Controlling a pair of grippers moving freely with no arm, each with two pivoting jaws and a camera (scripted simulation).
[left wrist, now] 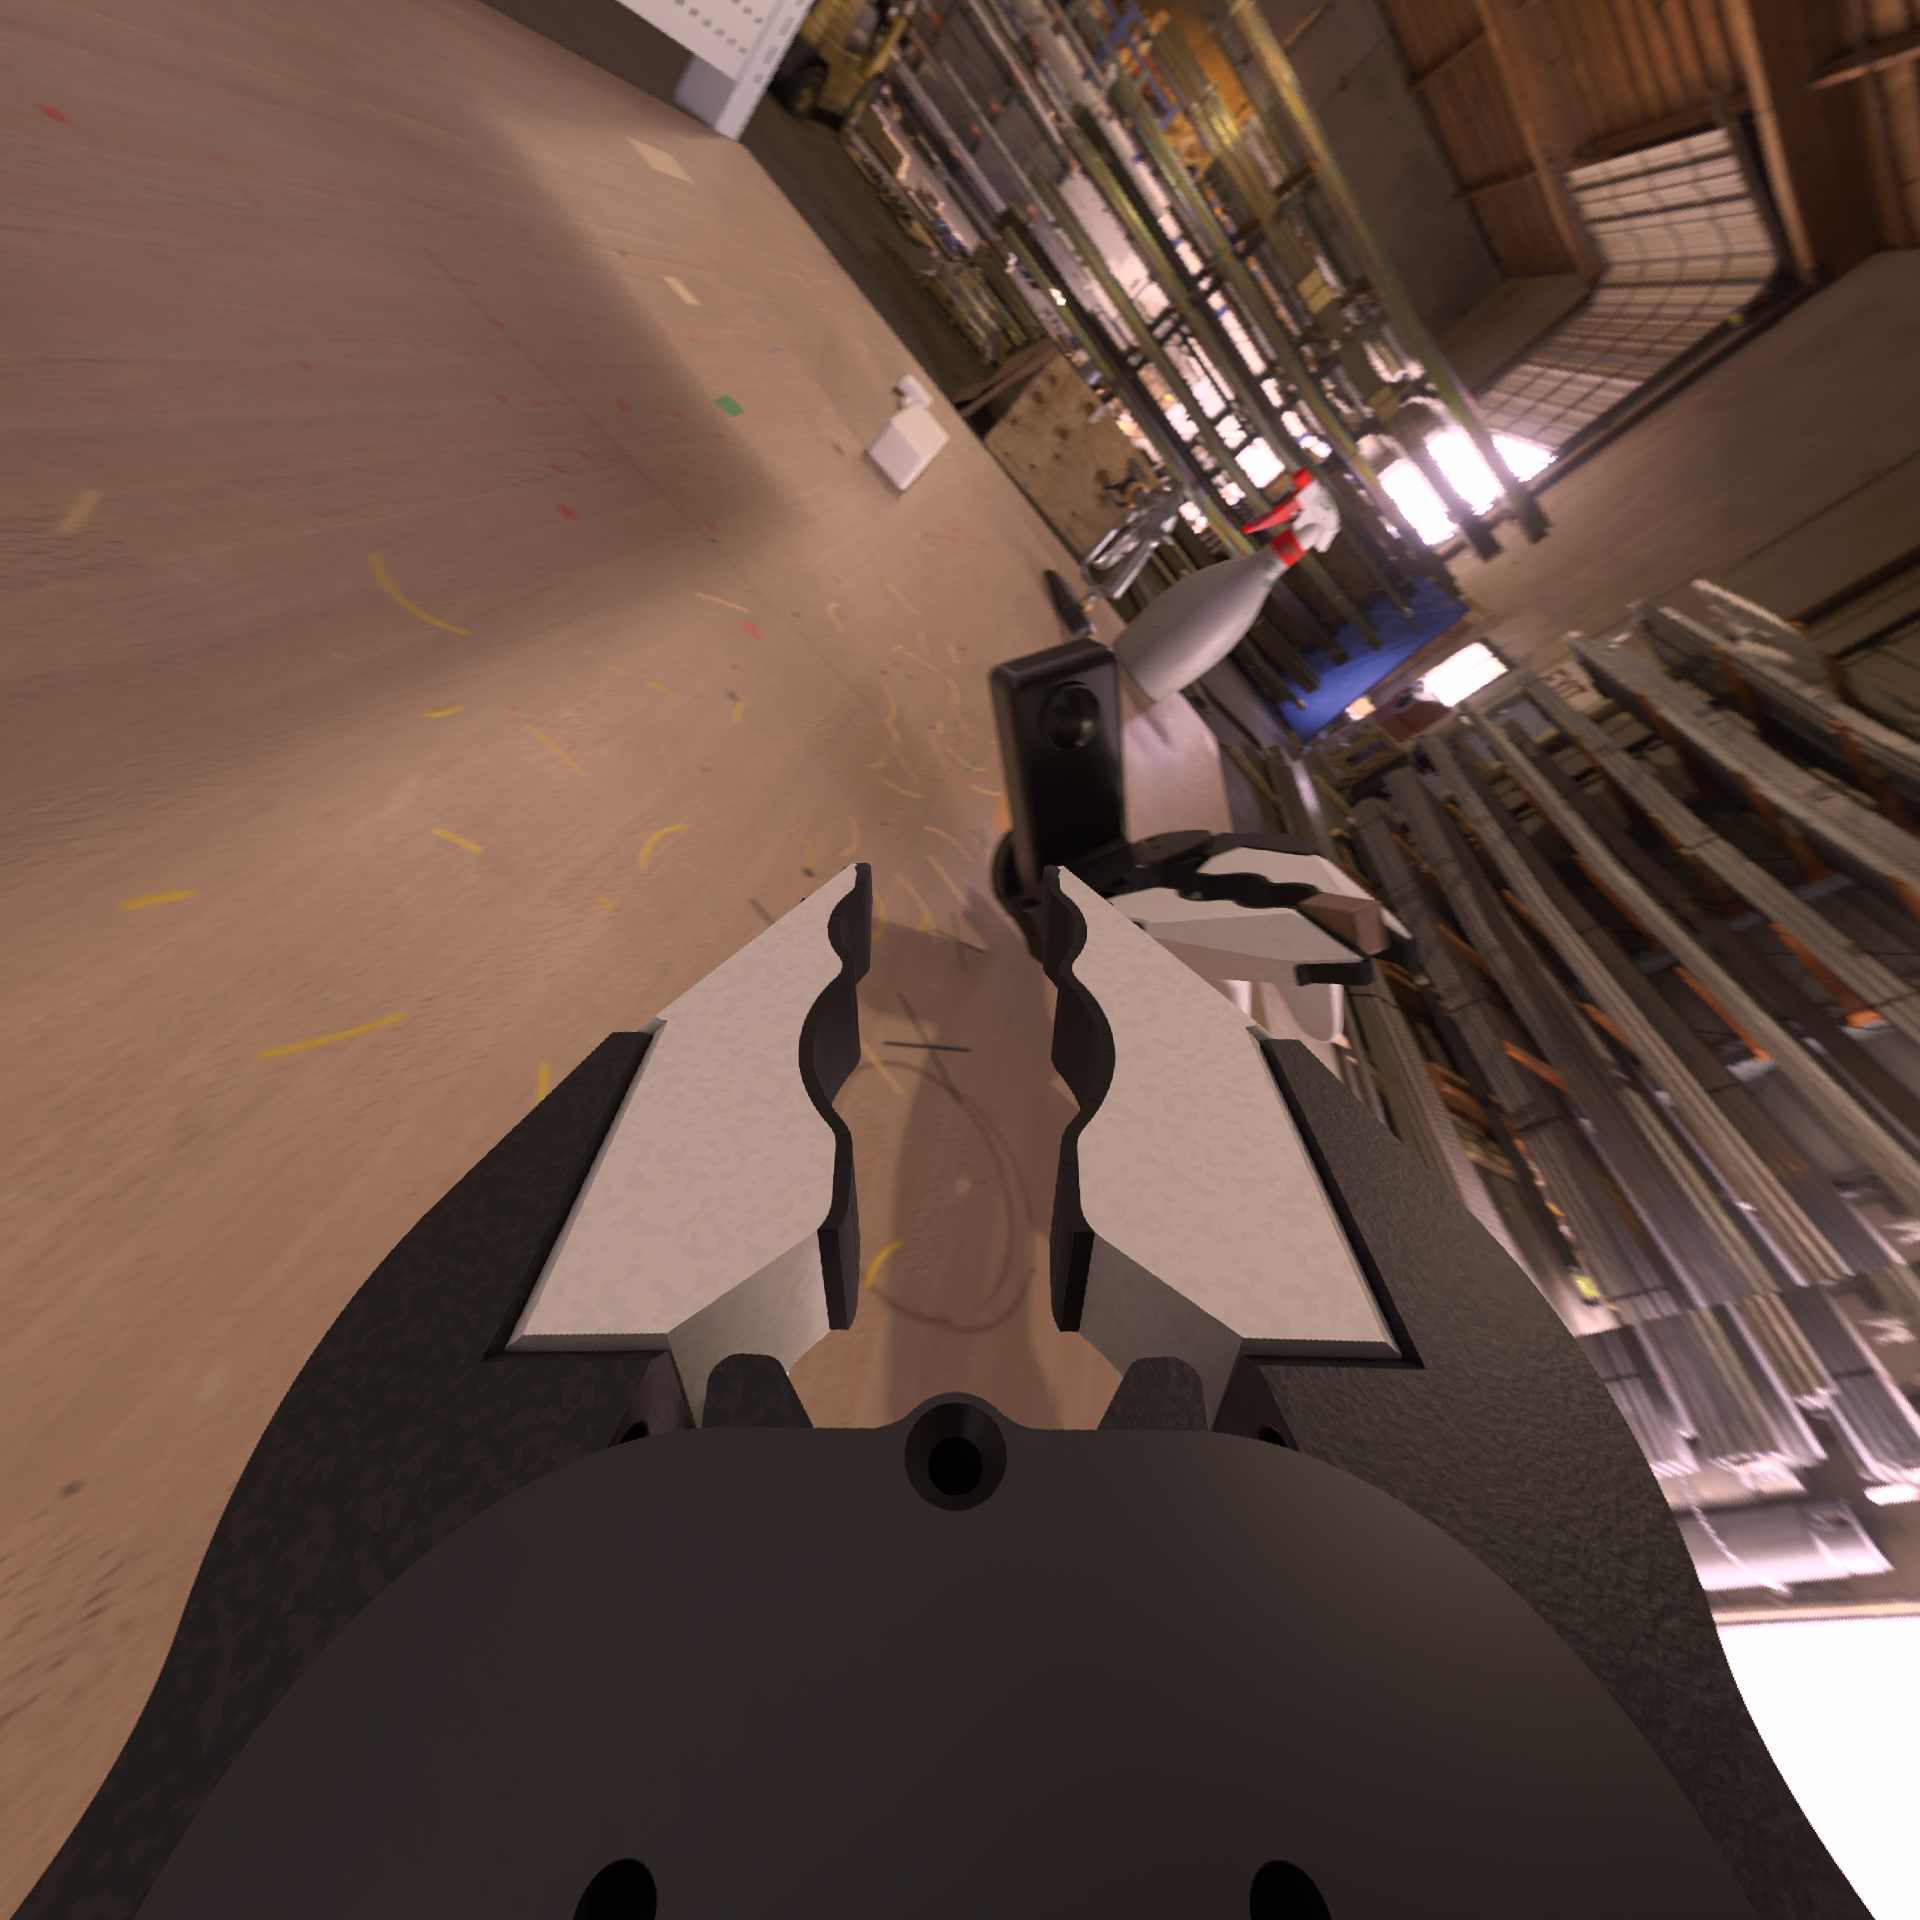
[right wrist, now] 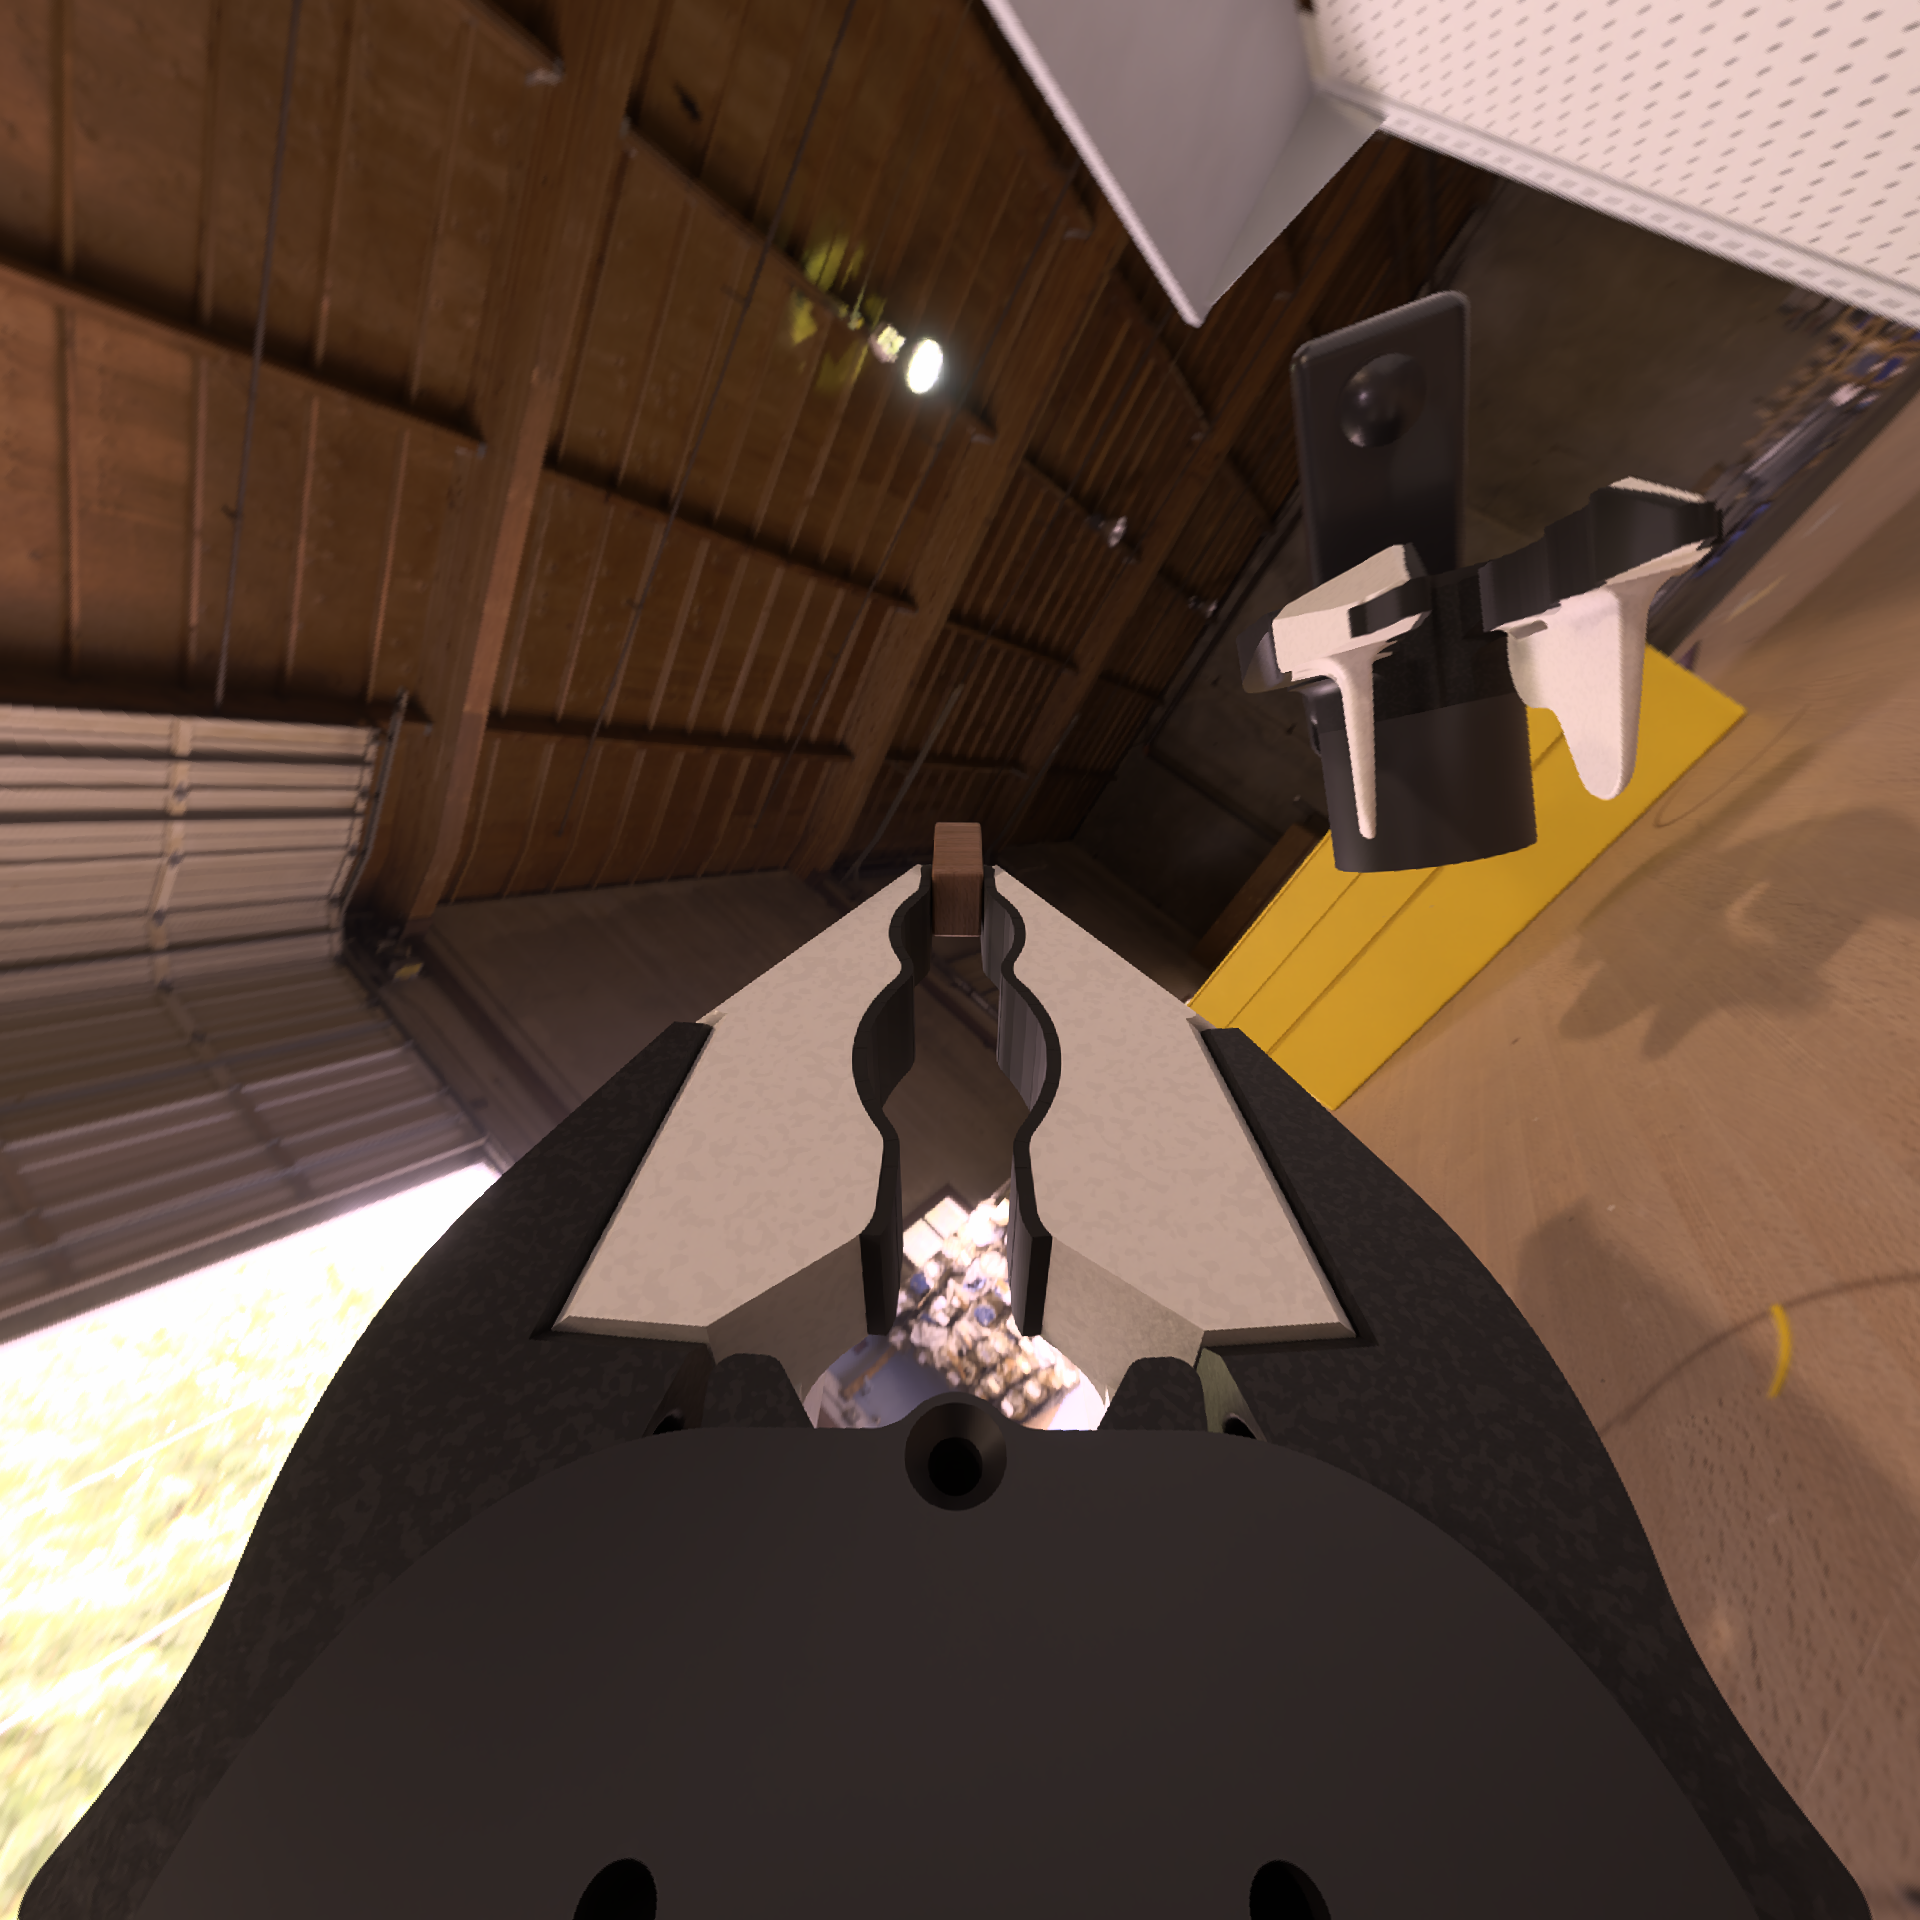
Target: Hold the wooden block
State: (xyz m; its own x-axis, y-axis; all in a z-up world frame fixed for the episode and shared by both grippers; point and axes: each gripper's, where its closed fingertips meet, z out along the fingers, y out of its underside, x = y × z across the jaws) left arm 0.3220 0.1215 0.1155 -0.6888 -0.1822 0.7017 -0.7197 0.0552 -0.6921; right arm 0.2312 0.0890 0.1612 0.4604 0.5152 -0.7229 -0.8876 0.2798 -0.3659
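A small brown wooden block [right wrist: 957,883] is pinched between the tips of my right gripper [right wrist: 957,896], which is shut on it and holds it up in the air, pointing toward the wooden ceiling. In the left wrist view the block [left wrist: 1351,922] shows at the tip of the right gripper [left wrist: 1320,925], just right of my left fingers. My left gripper [left wrist: 958,888] is open and empty, pointing along the tan surface. It also shows in the right wrist view [right wrist: 1496,810], open, at the upper right.
A white bowling pin [left wrist: 1210,618] with red stripes lies beyond the right gripper. A small white box [left wrist: 907,445] sits farther off on the tan surface [left wrist: 364,623]. Metal racks [left wrist: 1662,987] fill the right. A yellow panel [right wrist: 1455,914] and white perforated board [right wrist: 1662,135] show in the right wrist view.
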